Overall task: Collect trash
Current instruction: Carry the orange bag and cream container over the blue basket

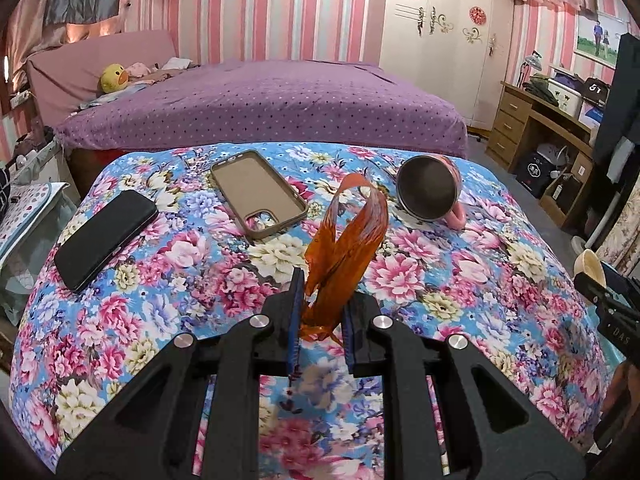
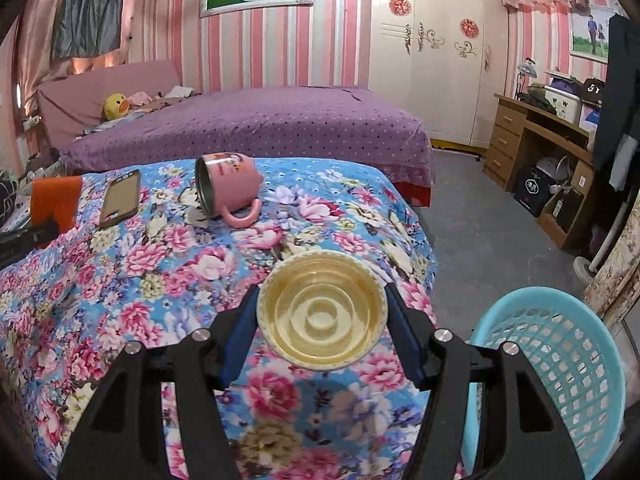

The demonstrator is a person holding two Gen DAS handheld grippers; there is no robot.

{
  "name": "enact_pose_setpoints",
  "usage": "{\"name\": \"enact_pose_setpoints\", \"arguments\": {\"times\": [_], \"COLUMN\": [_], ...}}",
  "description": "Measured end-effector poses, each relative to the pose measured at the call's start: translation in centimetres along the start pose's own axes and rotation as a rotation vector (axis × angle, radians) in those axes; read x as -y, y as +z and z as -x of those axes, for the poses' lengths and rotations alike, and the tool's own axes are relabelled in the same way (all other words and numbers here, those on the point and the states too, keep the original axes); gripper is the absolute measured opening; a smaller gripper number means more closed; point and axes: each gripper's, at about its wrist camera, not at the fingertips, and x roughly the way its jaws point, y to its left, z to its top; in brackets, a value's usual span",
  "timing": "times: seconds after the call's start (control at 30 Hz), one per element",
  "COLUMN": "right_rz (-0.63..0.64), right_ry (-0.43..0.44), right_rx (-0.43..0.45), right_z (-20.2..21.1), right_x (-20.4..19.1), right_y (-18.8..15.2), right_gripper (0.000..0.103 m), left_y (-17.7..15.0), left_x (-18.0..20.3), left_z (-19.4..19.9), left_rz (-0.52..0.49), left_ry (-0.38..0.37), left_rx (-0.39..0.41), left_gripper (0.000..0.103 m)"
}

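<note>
I'm in a bedroom with pink striped walls, a purple bed behind and a white wardrobe to the right. In front of me a floral cloth covers the work surface. On it, from the left, lie a black phone, an empty brown phone case and a pink mug tipped on its side, mouth toward my left camera.

My left gripper is narrowed onto a crumpled orange strip of glossy, translucent film, pinched at its lower end; the rest curls up in a loop above the cloth.

My right gripper is spread wide and clamped on a cup, a pale yellow, see-through plastic one with ringed steps inside, its mouth facing the camera. It hangs over the cloth's right edge. Just right of it, on the grey floor, stands a light-blue slotted basket.
</note>
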Motion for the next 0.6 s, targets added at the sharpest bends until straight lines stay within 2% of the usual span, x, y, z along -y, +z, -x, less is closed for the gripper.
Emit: {"name": "enact_pose_setpoints", "arguments": {"times": [0.17,0.33,0.53,0.6], "right_rz": [0.023,-0.010,-0.068,-0.085], "right_ry": [0.004,-0.009,-0.078,-0.105], "right_rx": [0.013,0.024,0.025,0.025], "right_z": [0.4,1.2,2.4,2.9], "right_x": [0.7,3.8,9.0,10.9], "right_y": [0.2,0.3,-0.1,-0.3], "right_gripper": [0.061,0.061,0.061,0.061], "left_y": [-0.4,-0.8,-1.4,-1.7], "left_x": [1.3,3.8,9.9,12.8], "left_z": [-0.1,0.1,1.0,1.1], "left_rz": [-0.012,-0.042,-0.125,-0.140], "left_ry": [0.018,0.013,-0.031,-0.068], "left_rx": [0.012,0.014,0.035,0.034], "left_gripper": [0.016,0.016,0.016,0.016]}}
